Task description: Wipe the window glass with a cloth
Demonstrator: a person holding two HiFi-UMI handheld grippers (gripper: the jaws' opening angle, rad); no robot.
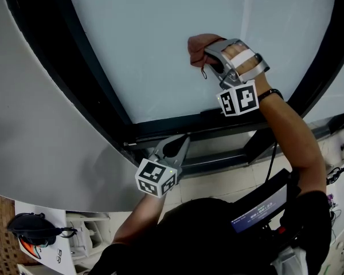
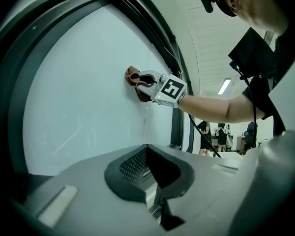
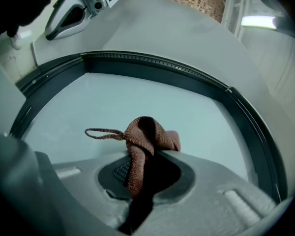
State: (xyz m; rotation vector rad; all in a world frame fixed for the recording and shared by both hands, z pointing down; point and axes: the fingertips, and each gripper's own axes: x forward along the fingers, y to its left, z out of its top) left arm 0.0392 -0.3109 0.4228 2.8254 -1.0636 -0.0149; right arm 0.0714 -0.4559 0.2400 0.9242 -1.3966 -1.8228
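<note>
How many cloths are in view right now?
1. The cloth is clamped in the right gripper, against the glass. The left gripper is shut on nothing, low by the frame. No others show.

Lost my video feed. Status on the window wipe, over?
Right claw shut on cloth, cloth against glass. Left claw shut, empty, low by the frame. Nothing in the way.

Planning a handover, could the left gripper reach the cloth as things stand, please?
Probably yes: the left gripper hangs empty by the lower window frame, with only bare glass between it and the cloth in the right gripper.
</note>
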